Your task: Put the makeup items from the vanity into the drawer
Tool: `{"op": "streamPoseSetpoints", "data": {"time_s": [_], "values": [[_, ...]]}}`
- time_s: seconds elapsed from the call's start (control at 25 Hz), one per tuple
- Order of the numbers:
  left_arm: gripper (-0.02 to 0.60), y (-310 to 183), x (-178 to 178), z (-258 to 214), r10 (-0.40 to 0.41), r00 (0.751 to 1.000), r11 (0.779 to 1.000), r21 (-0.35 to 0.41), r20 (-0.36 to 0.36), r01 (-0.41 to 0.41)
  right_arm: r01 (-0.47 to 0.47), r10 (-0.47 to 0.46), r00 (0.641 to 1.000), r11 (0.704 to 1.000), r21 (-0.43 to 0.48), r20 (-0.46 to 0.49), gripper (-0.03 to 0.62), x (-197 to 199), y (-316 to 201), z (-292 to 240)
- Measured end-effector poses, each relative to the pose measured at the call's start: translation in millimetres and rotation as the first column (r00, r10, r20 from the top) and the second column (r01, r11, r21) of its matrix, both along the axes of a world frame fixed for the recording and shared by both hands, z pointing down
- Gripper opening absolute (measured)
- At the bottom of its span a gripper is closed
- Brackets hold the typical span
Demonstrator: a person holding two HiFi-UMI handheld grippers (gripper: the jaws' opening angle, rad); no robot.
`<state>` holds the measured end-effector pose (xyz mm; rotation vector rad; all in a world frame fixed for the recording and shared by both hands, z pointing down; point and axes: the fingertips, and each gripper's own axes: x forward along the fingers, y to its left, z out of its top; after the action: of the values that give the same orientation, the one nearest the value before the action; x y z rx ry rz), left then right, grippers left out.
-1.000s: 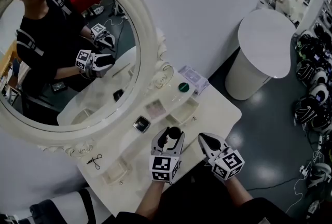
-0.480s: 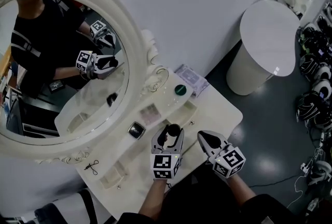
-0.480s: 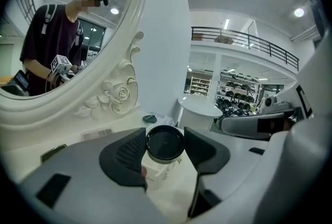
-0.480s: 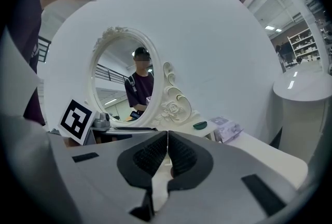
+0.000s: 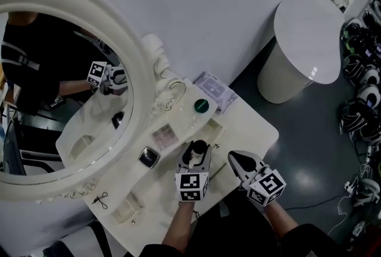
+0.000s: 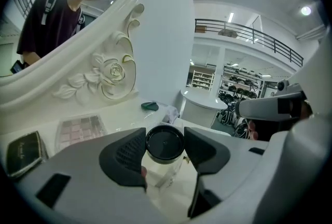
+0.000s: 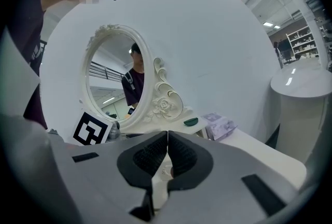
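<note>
My left gripper [image 5: 196, 153] is shut on a small clear bottle with a black cap [image 5: 199, 146], held upright just above the white vanity top [image 5: 250, 125]. In the left gripper view the black cap [image 6: 165, 142] sits squeezed between both pads. An open drawer [image 5: 215, 126] lies just beyond it. My right gripper [image 5: 234, 157] hovers beside it on the right, shut and empty, its pads [image 7: 155, 154] pressed together. On the vanity rest a pink eyeshadow palette [image 5: 164, 135], a black compact [image 5: 148, 157] and a green round compact [image 5: 201, 105].
A large ornate oval mirror [image 5: 149, 65] stands along the vanity's left and back. A lavender box [image 5: 214, 90] lies by the wall. A second small open tray [image 5: 128, 209] and a black hairpin [image 5: 98, 199] are at the near left. A round white side table [image 5: 306, 47] stands to the right.
The head view has shifted, so the mirror slides left and down. Both grippers stay nearly where they were, the left still holding the bottle.
</note>
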<state>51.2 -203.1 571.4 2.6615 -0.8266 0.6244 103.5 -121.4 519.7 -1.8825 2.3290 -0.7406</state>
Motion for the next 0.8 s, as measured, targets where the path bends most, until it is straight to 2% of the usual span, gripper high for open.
{"op": "streamPoseSetpoints", "data": {"time_s": [0.44, 0.64, 0.8], "values": [[0.230, -13.3, 15.5, 35.7, -0.017, 0.998, 1.000, -0.024, 0.067, 0.018, -0.022, 0.022, 1.000, 0.999, -0.035, 0.014, 0.023, 15.4, 0.1, 15.5], [0.230, -15.5, 19.4, 34.8, -0.026, 0.999, 1.000, -0.009, 0.039, 0.026, -0.027, 0.027, 1.000, 0.999, -0.041, 0.010, 0.023, 20.9, 3.0, 18.9], [0.229, -14.5, 20.2, 34.7, -0.023, 0.999, 1.000, -0.002, 0.043, 0.023, -0.031, 0.032, 0.999, 0.999, -0.042, 0.012, 0.023, 23.8, 4.0, 20.0]]}}
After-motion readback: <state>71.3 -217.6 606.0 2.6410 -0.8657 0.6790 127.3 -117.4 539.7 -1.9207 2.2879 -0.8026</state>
